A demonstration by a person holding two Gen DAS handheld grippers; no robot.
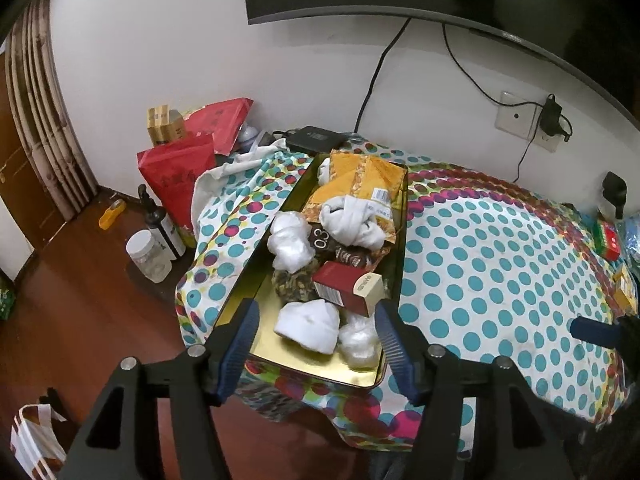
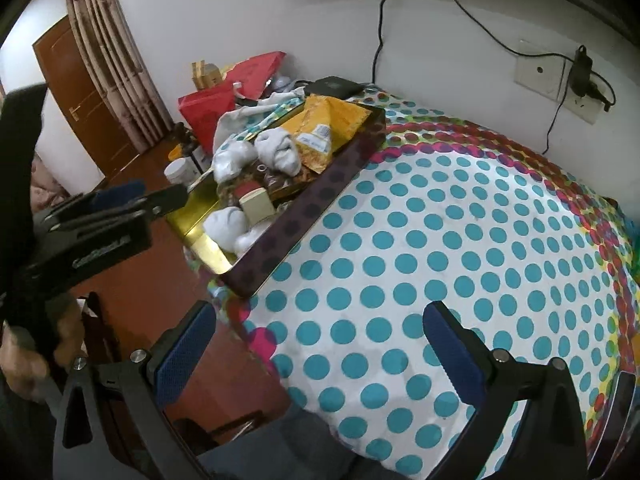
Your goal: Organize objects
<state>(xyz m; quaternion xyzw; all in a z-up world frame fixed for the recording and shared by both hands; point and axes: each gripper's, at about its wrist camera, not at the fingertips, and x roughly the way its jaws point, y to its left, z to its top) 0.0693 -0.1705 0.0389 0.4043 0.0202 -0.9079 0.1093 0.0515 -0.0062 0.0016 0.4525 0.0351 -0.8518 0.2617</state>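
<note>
A gold-lined tin box (image 1: 256,292) with a dark dotted outer wall (image 2: 304,216) sits at the left edge of the table with the polka-dot cloth (image 1: 480,264). It holds rolled white socks (image 1: 308,324), a red carton (image 1: 344,288), white wads (image 1: 290,242) and orange packets (image 1: 360,180). My left gripper (image 1: 316,348) is open and empty, just above the box's near end. It also shows in the right wrist view (image 2: 136,196). My right gripper (image 2: 316,344) is open and empty over the cloth's near edge, right of the box.
Red bags (image 1: 176,176), bottles (image 1: 160,224) and a jar (image 1: 148,256) stand on the floor left of the table. A black device (image 1: 316,138) lies behind the box. Small boxes (image 1: 610,240) sit at the table's right edge. Cables hang to a wall socket (image 1: 528,118).
</note>
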